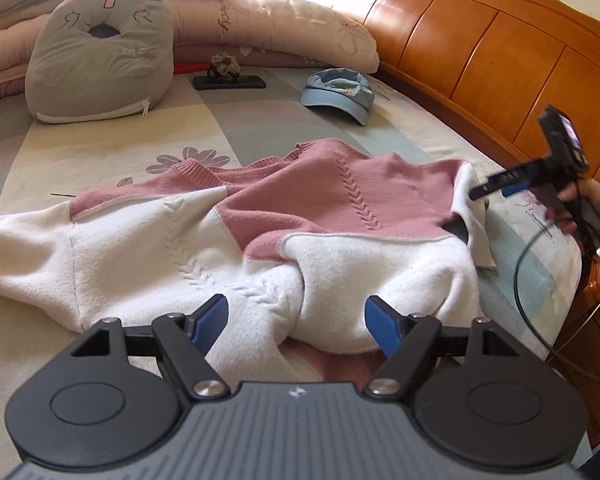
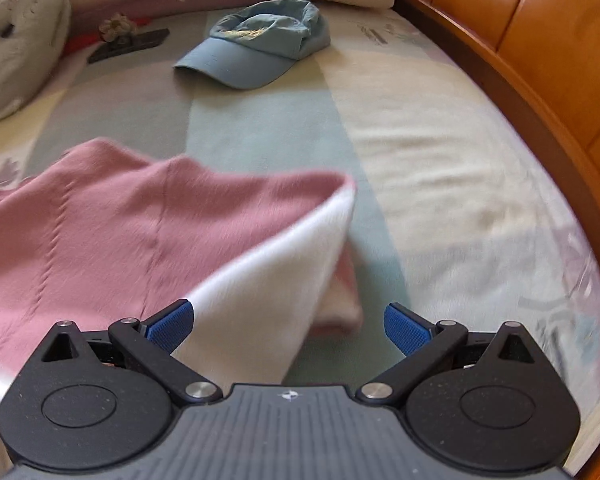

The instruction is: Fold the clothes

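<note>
Lying rumpled across the middle of the bed (image 1: 112,136): a pink-and-white knit sweater (image 1: 284,216), pink across the upper part with a cable stitch down the front, white across the lower part and sleeves. Bunched into soft folds at the near white hem, with one corner turned up on the right edge so a white underside shows against the pink.

Hovering just over the near white hem: the left tool (image 1: 296,320), blue-padded fingers spread wide apart, nothing between them. Whether the pads touch the cloth cannot be told.

Poised at the sweater's right edge: the right tool (image 2: 288,324), fingers likewise spread wide, holding nothing; upturned white corner of the sweater (image 2: 260,264) lying between and just ahead of the fingers, somewhat blurred. Seen from the left wrist view as a black device at the far right, gripped by a hand (image 1: 584,208), cable trailing down.

Resting farther up the bed, well apart from the sweater: a light blue cap (image 2: 256,44), brim toward the camera. Beside it to the left, a dark flat phone (image 1: 229,81) with a small flower ornament on top. Beyond that, a grey cat-face cushion (image 1: 100,56), long pink pillows (image 1: 284,28), and a curved wooden headboard (image 1: 480,40).
</note>
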{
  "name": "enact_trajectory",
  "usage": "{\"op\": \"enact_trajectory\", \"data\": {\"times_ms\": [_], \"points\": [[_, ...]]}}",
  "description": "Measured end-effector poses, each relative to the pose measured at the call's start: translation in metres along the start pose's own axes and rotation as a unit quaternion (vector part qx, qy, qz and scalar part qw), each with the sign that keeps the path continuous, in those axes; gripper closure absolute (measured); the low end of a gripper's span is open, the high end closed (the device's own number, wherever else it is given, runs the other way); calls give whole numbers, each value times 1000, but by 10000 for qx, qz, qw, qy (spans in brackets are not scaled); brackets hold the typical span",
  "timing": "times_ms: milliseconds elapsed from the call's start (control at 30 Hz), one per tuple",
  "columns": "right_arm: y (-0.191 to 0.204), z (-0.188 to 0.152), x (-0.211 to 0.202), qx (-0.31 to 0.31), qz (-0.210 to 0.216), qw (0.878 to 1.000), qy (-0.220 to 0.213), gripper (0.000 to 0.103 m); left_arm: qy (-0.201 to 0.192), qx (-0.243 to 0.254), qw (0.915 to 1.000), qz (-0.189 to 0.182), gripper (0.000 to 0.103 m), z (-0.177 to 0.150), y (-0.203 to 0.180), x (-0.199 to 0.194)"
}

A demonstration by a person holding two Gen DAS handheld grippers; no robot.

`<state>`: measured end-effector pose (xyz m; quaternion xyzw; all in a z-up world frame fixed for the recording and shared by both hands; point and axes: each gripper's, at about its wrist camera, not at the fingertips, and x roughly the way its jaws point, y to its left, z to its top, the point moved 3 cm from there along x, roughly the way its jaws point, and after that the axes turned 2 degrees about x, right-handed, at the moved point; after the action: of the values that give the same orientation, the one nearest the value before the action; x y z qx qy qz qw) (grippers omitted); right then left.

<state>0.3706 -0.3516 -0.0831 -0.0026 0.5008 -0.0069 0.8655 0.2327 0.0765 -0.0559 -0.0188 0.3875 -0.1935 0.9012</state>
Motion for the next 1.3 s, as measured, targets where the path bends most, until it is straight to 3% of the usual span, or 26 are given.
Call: {"op": "enact_trajectory", "data": {"times_ms": [233,333,467,600,800,867,967,1133,1300], "points": [[22,-38,1,-116,608,9980,-87,0,-28,181,9996,-222,27,2,-23,5],[30,-42,19,-181,458,9988,-20,0,-24,209,9993,-293,27,2,-28,5],[7,-49,27,-326,-367,9988,-78,0,18,245,9994,-253,27,-1,-27,4],[-49,-44,8,150,-837,9960,-289,0,81,190,9996,-195,27,-4,-23,7],[-141,-34,-17,891,-1941,9756,-515,0,113,270,9994,-196,27,-6,-27,10],[-164,-39,-23,1179,-2055,9702,-502,0,117,290,9993,-194,27,-6,-28,10],[-174,-50,-34,1460,-1778,9715,-565,0,124,330,9992,-181,27,-5,-30,9],[-113,-58,-38,893,-483,9923,-715,0,147,459,9987,-166,27,-2,-37,10],[-42,-42,-19,113,-190,9965,-812,0,164,477,9986,-181,27,-2,-43,11]]}}
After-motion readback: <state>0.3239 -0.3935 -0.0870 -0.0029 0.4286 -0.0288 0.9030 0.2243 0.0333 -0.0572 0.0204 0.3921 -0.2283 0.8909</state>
